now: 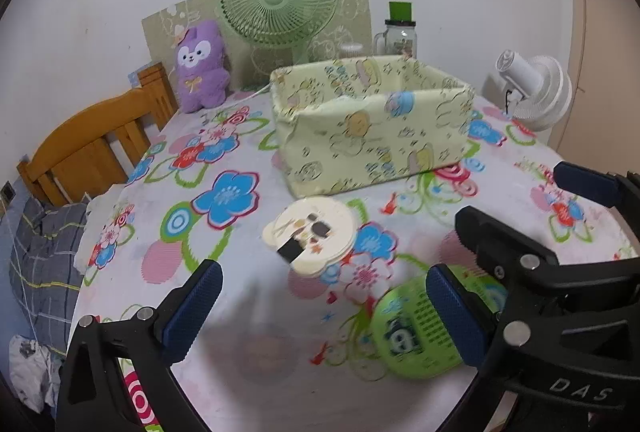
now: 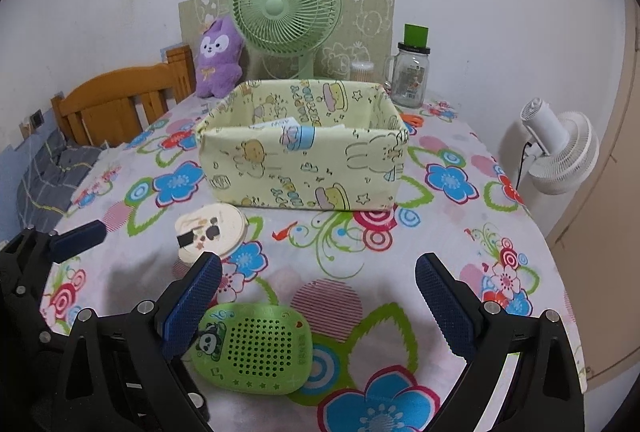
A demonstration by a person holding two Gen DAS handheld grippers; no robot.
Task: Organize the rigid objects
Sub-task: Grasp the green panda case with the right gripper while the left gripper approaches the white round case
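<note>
Left gripper (image 1: 324, 306): its blue-padded fingers are standing wide apart, holding nothing, hovering low over the flowered tablecloth (image 1: 224, 200).
Right gripper (image 2: 318, 306): its fingers are likewise spread apart and gripping nothing; in the left wrist view it is showing at the right edge (image 1: 520, 216), beside the left one.
Green speaker (image 2: 253, 348): a flat, rounded green case with a grid of holes and a panda picture is lying on the cloth, just inside the right gripper's left finger, which is overlapping its upper left corner; whether they are touching I cannot tell. In the left wrist view it (image 1: 412, 328) is lying partly behind the left gripper's right finger.
Cream disc (image 1: 314, 238): a round bear-eared cream piece with small stickers and a black tab is lying between the grippers and the box, apart from the speaker.
Fabric box (image 2: 304, 156): a pale yellow cartoon-print box is sitting open at mid-table, well beyond both grippers, with some paper showing inside.
Back of table: a green fan (image 2: 287, 8), a purple plush (image 2: 219, 58) and a glass mug jar (image 2: 410, 76) are standing along the wall.
</note>
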